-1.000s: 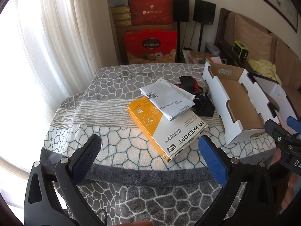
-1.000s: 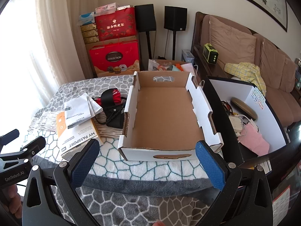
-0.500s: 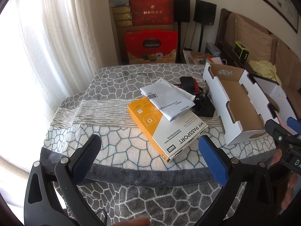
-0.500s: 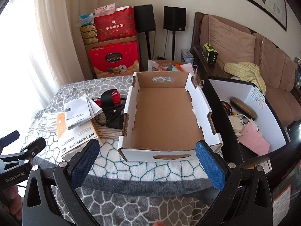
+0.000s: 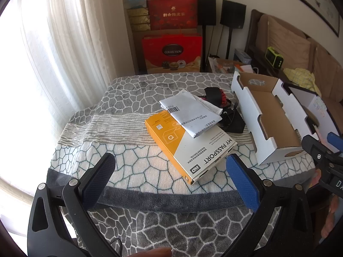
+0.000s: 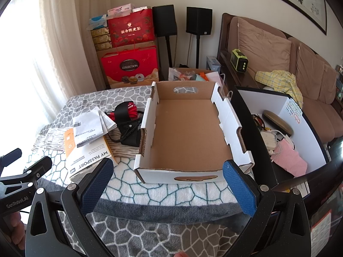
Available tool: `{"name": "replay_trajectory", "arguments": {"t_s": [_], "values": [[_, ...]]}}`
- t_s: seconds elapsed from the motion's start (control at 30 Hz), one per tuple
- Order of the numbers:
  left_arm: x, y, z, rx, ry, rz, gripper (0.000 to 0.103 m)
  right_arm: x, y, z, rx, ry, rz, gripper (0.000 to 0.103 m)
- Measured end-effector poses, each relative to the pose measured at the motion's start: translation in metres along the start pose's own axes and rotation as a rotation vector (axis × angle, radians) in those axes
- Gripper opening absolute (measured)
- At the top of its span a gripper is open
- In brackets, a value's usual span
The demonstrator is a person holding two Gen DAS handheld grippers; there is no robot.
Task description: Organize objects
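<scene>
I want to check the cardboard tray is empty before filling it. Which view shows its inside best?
The right wrist view: the cardboard tray sits centred, its whole bare floor visible. The left wrist view shows it obliquely at the right, its near wall hiding part of the floor.

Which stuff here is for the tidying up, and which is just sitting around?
For tidying: cardboard tray, MY PASSPORT box, folded papers, red cable bundle, black pouch.

Just around: red gift boxes, speakers, sofa.

Cardboard tray [image 6: 188,137] lies open above; papers [image 5: 190,111] cover the box [image 5: 188,147].
</scene>
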State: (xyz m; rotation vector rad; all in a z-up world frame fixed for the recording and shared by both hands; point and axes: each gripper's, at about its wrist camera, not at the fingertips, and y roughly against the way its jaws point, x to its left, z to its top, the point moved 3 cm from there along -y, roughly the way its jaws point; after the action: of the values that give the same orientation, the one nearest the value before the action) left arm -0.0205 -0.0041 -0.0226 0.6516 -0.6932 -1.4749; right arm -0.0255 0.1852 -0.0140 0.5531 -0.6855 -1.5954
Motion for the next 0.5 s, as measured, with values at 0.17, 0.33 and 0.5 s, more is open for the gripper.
{"name": "replay_trajectory", "arguments": {"t_s": [0.17, 0.33, 0.5], "values": [[0.0002, -0.0003, -0.0003, 0.001, -0.002, 0.000, 0.103, -0.0017, -0.0002, -0.0006, 0.001, 0.000, -0.003, 0.103], [-0.0001, -0.0010, -0.0003, 0.003, -0.004, 0.002, 0.103, -0.0019, -0.0008, -0.0001, 0.001, 0.000, -0.004, 0.103], [-0.0003, -0.0029, -0.0006, 0.006, -0.002, 0.004, 0.103, -0.0021, -0.0014, 0.0002, 0.002, -0.001, -0.005, 0.103]]}}
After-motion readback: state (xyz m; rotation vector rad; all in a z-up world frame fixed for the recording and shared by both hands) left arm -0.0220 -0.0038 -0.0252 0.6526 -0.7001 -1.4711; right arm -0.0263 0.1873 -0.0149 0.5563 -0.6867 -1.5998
